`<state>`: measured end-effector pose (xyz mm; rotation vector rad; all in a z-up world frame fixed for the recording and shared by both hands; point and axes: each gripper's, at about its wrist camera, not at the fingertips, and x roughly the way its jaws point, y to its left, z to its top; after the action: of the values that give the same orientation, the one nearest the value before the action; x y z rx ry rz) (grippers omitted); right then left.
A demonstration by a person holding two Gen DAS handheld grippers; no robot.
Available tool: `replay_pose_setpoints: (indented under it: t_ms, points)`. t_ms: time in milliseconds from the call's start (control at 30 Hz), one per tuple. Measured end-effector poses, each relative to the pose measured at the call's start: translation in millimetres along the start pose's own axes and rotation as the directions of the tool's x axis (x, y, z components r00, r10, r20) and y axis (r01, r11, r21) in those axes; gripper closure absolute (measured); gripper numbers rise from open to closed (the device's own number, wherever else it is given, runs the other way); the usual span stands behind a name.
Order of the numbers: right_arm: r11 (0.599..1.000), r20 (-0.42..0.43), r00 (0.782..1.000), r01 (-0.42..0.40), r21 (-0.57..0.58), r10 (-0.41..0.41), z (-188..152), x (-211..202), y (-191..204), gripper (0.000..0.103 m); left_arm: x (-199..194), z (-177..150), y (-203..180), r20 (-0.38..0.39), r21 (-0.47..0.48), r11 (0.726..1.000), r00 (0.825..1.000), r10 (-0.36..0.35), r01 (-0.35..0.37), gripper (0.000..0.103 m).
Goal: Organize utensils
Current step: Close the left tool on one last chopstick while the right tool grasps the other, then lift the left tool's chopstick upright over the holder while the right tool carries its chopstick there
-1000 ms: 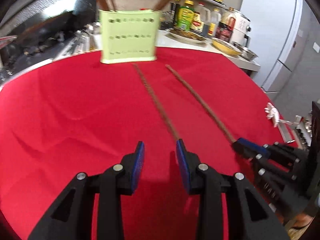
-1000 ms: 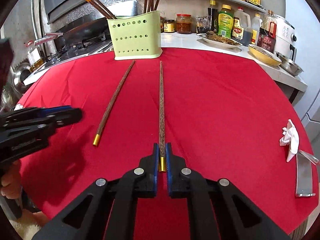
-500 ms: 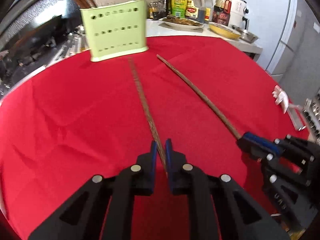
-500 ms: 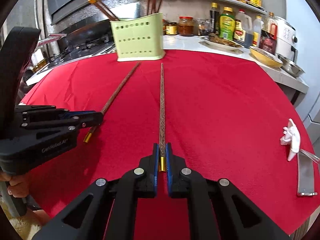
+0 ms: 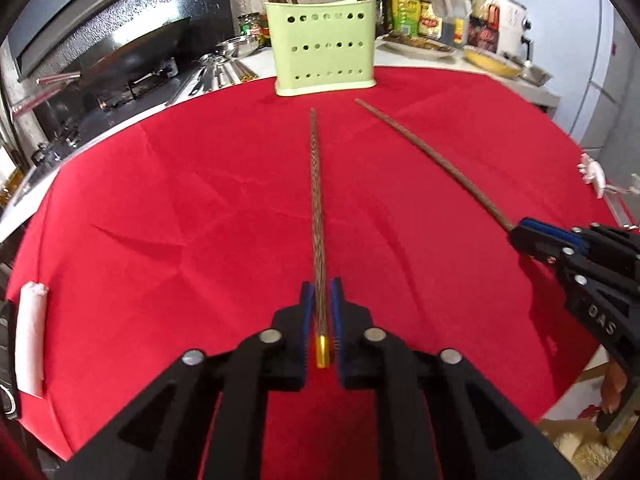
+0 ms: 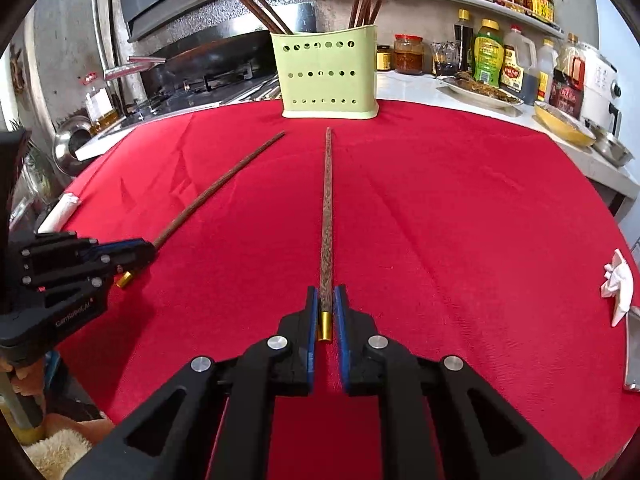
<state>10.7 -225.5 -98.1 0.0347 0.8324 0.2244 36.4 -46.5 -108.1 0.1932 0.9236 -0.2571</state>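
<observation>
- The red-clothed worktop (image 6: 460, 220) is seen unchanged, with the green holder (image 6: 328, 74) of chopsticks kept at its far edge.
- The left claw (image 5: 321, 300), a second ago open beside the left chopstick (image 5: 316, 200), is now closed on its gold-capped end, the jaws having just eased slightly.
- The right claw (image 6: 327, 300) is kept clamped on the right chopstick (image 6: 327, 208), whose tip points at the holder.

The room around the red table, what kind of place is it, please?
Most likely a home kitchen. Behind the red table there is a wok on a stove, a row of sauce and oil bottles on the counter, and a green holder full of chopsticks.
</observation>
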Motion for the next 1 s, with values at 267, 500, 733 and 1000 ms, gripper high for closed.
replay_pose_setpoints:
  t_ms: [267, 500, 733, 1000]
  points:
    - [1.000, 0.018, 1.000, 0.021, -0.022, -0.021, -6, -3, 6, 0.091, -2, -9, -6, 0.028, 0.013, 1.000, 1.000, 0.009, -0.010, 0.079]
    - [1.000, 0.052, 0.998, 0.026, 0.012, -0.027, -6, -7, 1, 0.096, -6, -10, 0, 0.052, 0.022, 1.000, 0.999, 0.014, -0.015, 0.096]
    - [0.999, 0.154, 0.987, 0.041, 0.016, -0.043, 13, -40, -2, 0.096, -53, 7, 22, 0.220, -0.022, 1.000, 0.975, -0.010, 0.016, 0.096]
    - [0.999, 0.305, 0.952, 0.041, -0.002, -0.038, 43, -95, 6, 0.096, -121, 35, 33, 0.414, -0.017, 0.999, 0.910, -0.034, 0.045, 0.096]
